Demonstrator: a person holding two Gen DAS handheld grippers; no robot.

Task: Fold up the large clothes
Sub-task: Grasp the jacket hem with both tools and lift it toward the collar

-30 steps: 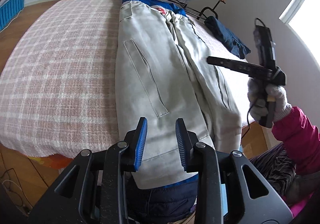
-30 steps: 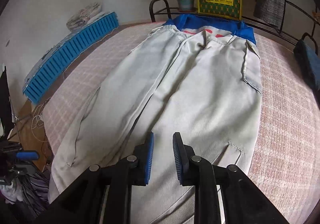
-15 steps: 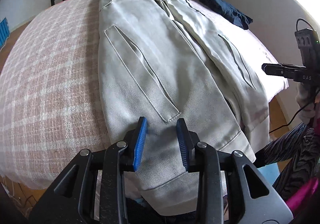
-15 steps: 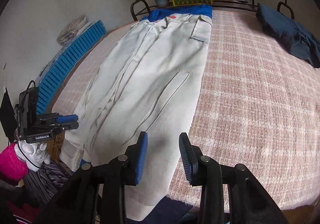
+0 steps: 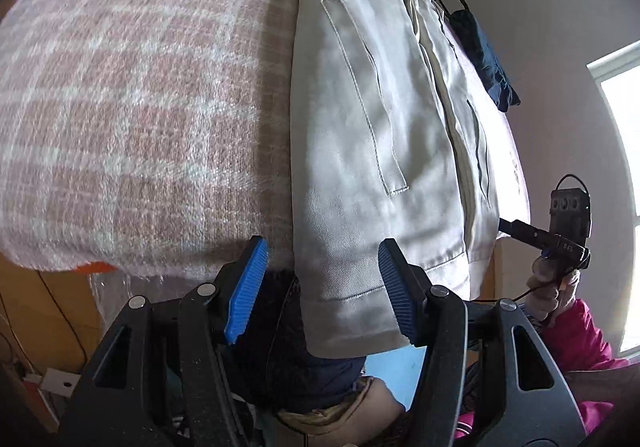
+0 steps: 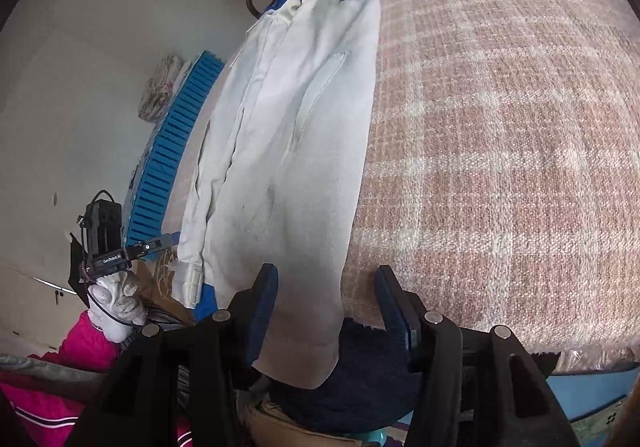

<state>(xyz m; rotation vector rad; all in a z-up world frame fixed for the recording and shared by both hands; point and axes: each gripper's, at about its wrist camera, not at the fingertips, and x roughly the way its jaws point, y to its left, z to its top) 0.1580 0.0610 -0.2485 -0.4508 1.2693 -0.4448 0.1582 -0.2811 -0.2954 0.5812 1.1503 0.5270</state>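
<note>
Broadly, the bed is taken up by a coarse woven cover in a pink and white plaid, nubbly and high in friction by the look of it. Along it the pale grey jacket is laid lengthwise — a stiff twill with stitched welt pockets and a banded hem, the hem end hanging over the near edge of the bed, a blue lining showing at the far collar. A dark blue garment lies apart near the far corner.

Both tools are held at the hem end. The left tool is spread, its jaws just widened, and one hem corner is seen between its blue ribbed pads with no pressing evident. The right tool is likewise spread, also just widened, with the other hem corner between its jaws and not yet pinched.

Risks, as judged:
- Only the top layer may be caught, so the jacket would open when lifted.
- The overhanging hem may slide off a pad if the jaws close too near the edge.
- The rough cover may drag the cloth and skew the fold.
- An uneven lift by the two hands would leave the hem crooked.
</note>
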